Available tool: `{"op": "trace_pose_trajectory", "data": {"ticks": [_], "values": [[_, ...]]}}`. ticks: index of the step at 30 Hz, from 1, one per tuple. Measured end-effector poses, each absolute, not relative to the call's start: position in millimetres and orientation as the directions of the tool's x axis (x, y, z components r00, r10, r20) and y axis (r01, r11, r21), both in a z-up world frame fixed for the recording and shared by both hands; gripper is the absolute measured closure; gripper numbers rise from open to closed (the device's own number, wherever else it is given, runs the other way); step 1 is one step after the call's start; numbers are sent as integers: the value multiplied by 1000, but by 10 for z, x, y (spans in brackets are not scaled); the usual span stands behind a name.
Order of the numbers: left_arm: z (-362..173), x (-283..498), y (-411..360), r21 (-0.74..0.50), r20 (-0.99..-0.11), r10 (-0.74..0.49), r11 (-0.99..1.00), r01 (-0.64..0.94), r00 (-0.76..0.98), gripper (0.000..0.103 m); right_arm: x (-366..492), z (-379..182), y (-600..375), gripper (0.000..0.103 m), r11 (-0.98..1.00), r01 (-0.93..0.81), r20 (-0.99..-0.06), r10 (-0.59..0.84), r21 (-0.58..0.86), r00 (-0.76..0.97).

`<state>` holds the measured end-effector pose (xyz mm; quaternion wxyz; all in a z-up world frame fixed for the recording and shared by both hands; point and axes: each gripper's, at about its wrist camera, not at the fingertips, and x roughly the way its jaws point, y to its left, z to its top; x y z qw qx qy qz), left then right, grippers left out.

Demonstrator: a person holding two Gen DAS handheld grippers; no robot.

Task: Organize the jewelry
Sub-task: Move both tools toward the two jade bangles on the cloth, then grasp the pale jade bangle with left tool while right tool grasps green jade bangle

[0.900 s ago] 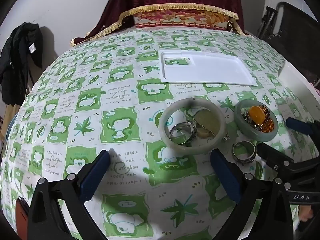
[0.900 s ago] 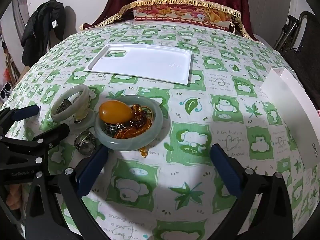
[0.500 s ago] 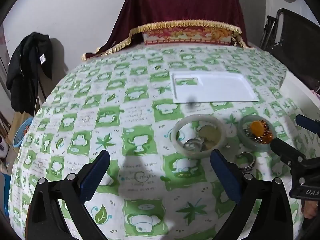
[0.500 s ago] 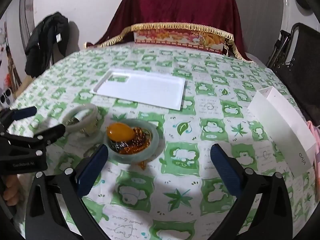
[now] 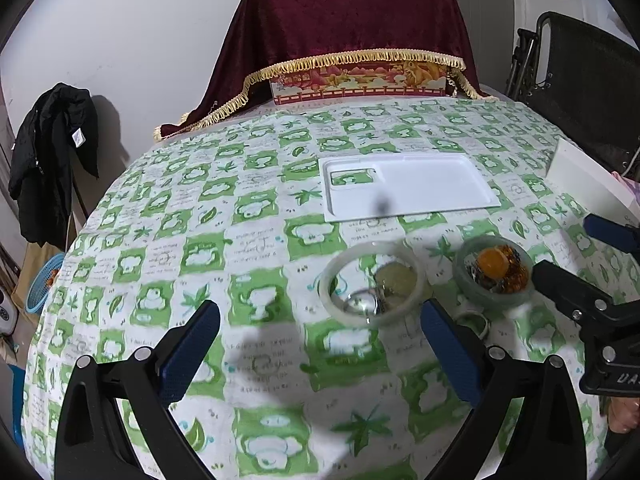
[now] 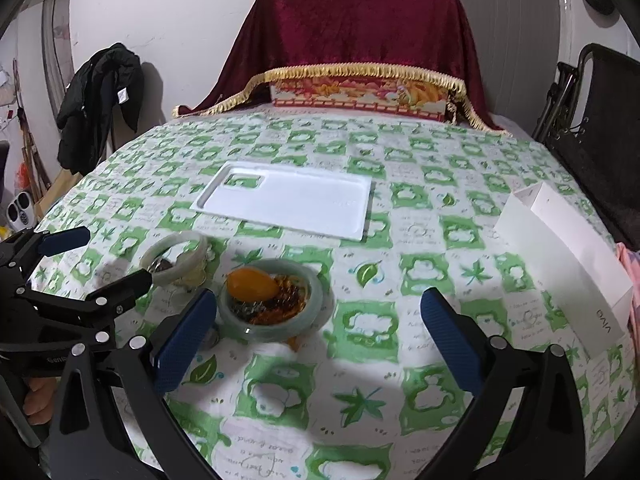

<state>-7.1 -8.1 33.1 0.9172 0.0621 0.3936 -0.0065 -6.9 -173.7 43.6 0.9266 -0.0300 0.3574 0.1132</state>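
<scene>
A pale jade bangle [image 5: 326, 286] lies on the green-and-white tablecloth, with a silver ring [image 5: 360, 302] and a yellowish pendant [image 5: 396, 280] inside it. To its right a green jade bangle [image 5: 496, 300] encircles an amber stone [image 5: 493, 261] and amber beads. Another silver ring [image 5: 474, 322] lies just in front. My left gripper [image 5: 320, 312] hangs open above the cloth, short of the pale bangle. My right gripper [image 6: 320, 300] is open too, with the green bangle [image 6: 316, 292] beside its left finger. An empty white tray [image 6: 296, 204] lies behind the jewelry. Neither gripper holds anything.
A white phone box [image 6: 560, 256] lies at the table's right edge. A box draped in red velvet [image 5: 352, 40] stands at the back. A black jacket [image 5: 52, 160] hangs to the left and a folded chair [image 5: 580, 80] leans at the right.
Both grippers have pulled back and up from the jewelry, which now looks smaller and farther off. Both have stayed open and the jewelry has not moved.
</scene>
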Motion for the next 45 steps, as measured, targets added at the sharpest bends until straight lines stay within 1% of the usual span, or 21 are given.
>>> {"op": "trace_pose_trajectory", "data": {"ticks": [3, 7, 10, 12, 15, 17, 21, 28, 33, 37, 42, 45], "values": [[394, 45, -100, 119, -724, 49, 991, 54, 688, 3, 37, 521, -1781, 4, 982, -179, -679, 167, 54, 715], [433, 101, -167, 84, -722, 9, 994, 74, 692, 3, 158, 628, -1857, 4, 973, -155, -675, 232, 173, 700], [326, 102, -230, 110, -736, 18, 990, 94, 676, 3, 173, 584, -1852, 4, 973, -158, -675, 232, 170, 700], [265, 82, -247, 147, -736, 48, 985, 91, 676, 3, 201, 475, -1838, 4, 974, -161, -702, 227, 160, 675], [258, 46, -234, 152, -728, 48, 984, 92, 684, 3, 226, 353, -1845, 4, 962, -173, -731, 273, 211, 625], [266, 33, -229, 147, -725, 44, 985, 92, 687, 3, 210, 346, -1853, 4, 959, -174, -728, 284, 225, 624], [260, 34, -200, 138, -732, 44, 987, 84, 680, 3, 137, 397, -1832, 4, 965, -184, -706, 263, 188, 657], [255, 51, -124, 112, -743, 42, 992, 63, 667, 3, 84, 400, -1764, 4, 964, -218, -706, 262, 154, 658], [246, 58, -14, 51, -763, -3, 997, 65, 647, 3, 74, 365, -1698, 4, 964, -241, -714, 247, 112, 655], [229, 82, 20, 14, -776, -35, 997, 72, 630, 3, 116, 305, -1701, 4, 961, -242, -732, 261, 135, 629], [212, 101, -32, 24, -780, -39, 995, 92, 625, 3, 144, 261, -1696, 4, 964, -236, -737, 248, 123, 629], [190, 175, -72, 33, -787, -44, 993, 112, 616, 3, 167, 235, -1673, 4, 958, -256, -744, 265, 130, 613]]}}
